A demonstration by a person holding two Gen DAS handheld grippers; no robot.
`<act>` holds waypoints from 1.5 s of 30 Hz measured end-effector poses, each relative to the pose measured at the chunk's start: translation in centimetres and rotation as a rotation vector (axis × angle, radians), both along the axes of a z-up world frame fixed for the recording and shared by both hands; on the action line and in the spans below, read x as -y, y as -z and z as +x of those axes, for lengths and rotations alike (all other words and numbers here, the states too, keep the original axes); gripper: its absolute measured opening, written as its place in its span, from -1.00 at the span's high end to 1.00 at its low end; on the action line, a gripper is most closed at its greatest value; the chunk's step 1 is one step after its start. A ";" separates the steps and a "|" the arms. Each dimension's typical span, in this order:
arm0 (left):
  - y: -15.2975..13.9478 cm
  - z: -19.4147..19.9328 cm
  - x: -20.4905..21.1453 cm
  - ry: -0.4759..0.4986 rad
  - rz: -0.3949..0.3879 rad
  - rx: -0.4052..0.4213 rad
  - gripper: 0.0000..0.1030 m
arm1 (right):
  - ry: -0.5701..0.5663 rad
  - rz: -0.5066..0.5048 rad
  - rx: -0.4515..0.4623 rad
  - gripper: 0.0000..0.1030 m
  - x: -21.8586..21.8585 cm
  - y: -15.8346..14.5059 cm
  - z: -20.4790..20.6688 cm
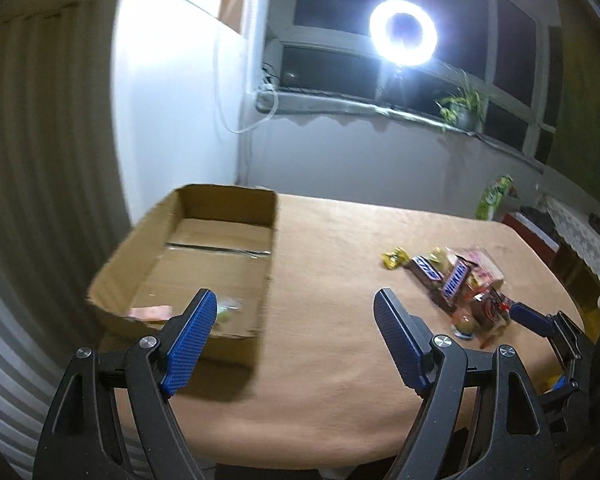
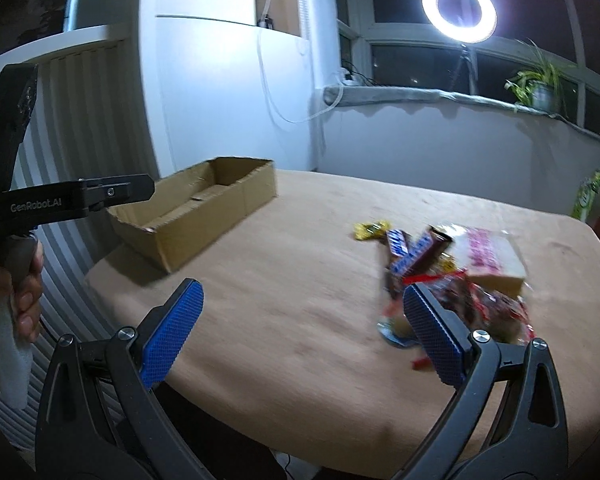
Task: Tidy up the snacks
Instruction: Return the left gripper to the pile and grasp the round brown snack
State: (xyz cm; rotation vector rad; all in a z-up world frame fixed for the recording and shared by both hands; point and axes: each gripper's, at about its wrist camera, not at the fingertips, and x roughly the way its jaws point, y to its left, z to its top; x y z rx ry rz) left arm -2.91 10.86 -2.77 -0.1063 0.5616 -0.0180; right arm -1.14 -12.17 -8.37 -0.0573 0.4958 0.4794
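Sorting underway: cardboard box point(image 1: 204, 248) holding few items. Left gripper point(image 1: 292, 344) and right gripper point(image 2: 300, 332) both hanging spread, empty. Next: closing on Snickers bar point(image 2: 420, 252) in snack pile point(image 2: 460, 280).

snack pile point(image 2: 452, 276) — motion-blurred, wrappers unreadable | cardboard box point(image 1: 188, 264) — contents smeared, partly behind finger

"GenRobot.AI" is printed on the left gripper's point(image 2: 80, 196) black body.
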 end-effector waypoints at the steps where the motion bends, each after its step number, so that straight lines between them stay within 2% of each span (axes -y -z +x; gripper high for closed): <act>1: 0.1 0.3 0.6 0.012 0.003 -0.006 -0.57 | 0.012 0.001 -0.004 -0.98 0.7 0.2 0.1; 13: 3.3 3.0 9.7 0.218 0.039 -0.112 -0.57 | 0.182 -0.006 -0.095 -0.98 10.1 3.8 1.5; 18: 5.1 4.1 13.5 0.311 0.071 -0.151 -0.57 | 0.212 0.000 -0.118 -0.92 12.4 4.9 1.6; 19: 5.6 4.4 14.3 0.329 0.079 -0.159 -0.57 | 0.209 0.001 -0.123 -0.89 12.6 5.1 1.7; 21: 6.2 4.7 15.4 0.358 0.086 -0.176 -0.57 | 0.201 -0.002 -0.131 -0.71 12.8 5.5 1.8; 24: 7.3 5.5 16.9 0.391 0.105 -0.200 -0.57 | 0.188 -0.012 -0.143 -0.58 12.6 5.9 2.3; 31: 8.5 7.0 18.1 0.416 0.089 -0.230 -0.53 | 0.165 -0.049 -0.130 -0.51 12.1 6.4 3.9; 36: 8.8 7.7 18.0 0.430 0.075 -0.223 -0.33 | 0.140 -0.067 -0.114 -0.43 11.7 6.5 5.2; 38: 8.8 7.9 18.2 0.440 0.077 -0.214 -0.23 | 0.135 -0.077 -0.109 -0.33 11.5 6.6 5.6; 42: 8.8 7.7 18.6 0.484 0.091 -0.189 0.17 | 0.135 -0.085 -0.104 0.16 11.4 6.5 6.0; 43: 8.8 7.7 18.7 0.488 0.099 -0.185 0.18 | 0.135 -0.084 -0.104 0.28 11.5 6.5 6.1; 45: 8.7 7.9 18.6 0.494 0.089 -0.185 0.24 | 0.137 -0.084 -0.105 0.36 11.5 6.4 6.0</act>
